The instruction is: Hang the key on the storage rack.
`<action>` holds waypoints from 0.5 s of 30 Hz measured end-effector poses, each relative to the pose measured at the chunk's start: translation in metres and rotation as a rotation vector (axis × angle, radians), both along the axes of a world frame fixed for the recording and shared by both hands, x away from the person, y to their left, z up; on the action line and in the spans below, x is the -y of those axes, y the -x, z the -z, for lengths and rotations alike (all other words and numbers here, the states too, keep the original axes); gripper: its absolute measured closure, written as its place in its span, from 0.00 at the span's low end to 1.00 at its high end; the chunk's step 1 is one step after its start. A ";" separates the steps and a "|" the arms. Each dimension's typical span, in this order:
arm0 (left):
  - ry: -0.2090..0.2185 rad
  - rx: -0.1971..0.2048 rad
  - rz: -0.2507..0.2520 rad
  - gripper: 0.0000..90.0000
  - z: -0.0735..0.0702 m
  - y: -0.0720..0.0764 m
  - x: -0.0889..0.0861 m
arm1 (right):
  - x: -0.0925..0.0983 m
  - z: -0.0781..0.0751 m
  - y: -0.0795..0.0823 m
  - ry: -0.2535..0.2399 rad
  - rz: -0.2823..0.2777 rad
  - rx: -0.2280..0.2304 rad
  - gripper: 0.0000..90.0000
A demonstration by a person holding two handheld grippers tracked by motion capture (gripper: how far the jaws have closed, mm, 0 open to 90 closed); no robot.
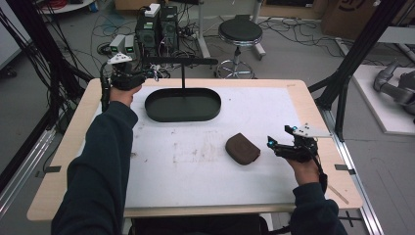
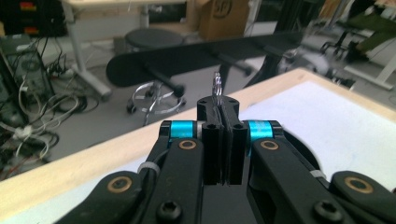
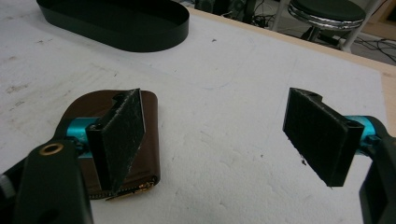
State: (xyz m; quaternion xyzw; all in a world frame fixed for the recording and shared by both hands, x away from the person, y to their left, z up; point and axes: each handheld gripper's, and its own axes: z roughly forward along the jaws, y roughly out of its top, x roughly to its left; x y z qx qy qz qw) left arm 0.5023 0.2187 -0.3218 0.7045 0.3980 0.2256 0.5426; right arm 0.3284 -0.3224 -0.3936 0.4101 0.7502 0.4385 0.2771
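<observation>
Two grippers work over a white table (image 1: 274, 105) in the high view: the left gripper (image 1: 155, 73) is raised at the far left beside the crossbar of a black stand (image 1: 182, 61) rising from an oval black tray (image 1: 183, 105), and the right gripper (image 1: 274, 144) rests near right, just beside a brown pouch (image 1: 242, 148).

In the left gripper view, the jaws are clamped on a small metal ring (image 2: 217, 85).

In the right gripper view, the jaws stand wide apart, the pouch lying behind the left-hand one.
</observation>
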 end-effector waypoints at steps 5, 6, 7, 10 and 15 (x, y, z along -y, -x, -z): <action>0.000 -0.002 -0.020 0.98 0.000 -0.009 -0.001 | 0.001 0.001 0.000 -0.002 0.000 -0.004 0.23; -0.002 0.000 -0.022 0.98 -0.001 -0.011 -0.002 | 0.001 0.001 0.000 -0.003 0.000 -0.003 0.23; -0.001 0.004 -0.022 0.98 -0.002 -0.012 -0.002 | 0.001 0.001 0.000 -0.002 0.002 -0.003 0.23; -0.005 -0.003 -0.028 0.98 -0.001 -0.015 -0.005 | 0.002 0.001 0.001 -0.002 0.002 -0.002 0.23; -0.008 -0.007 -0.028 0.98 0.002 -0.017 -0.007 | 0.002 0.002 0.000 -0.003 0.001 -0.008 0.23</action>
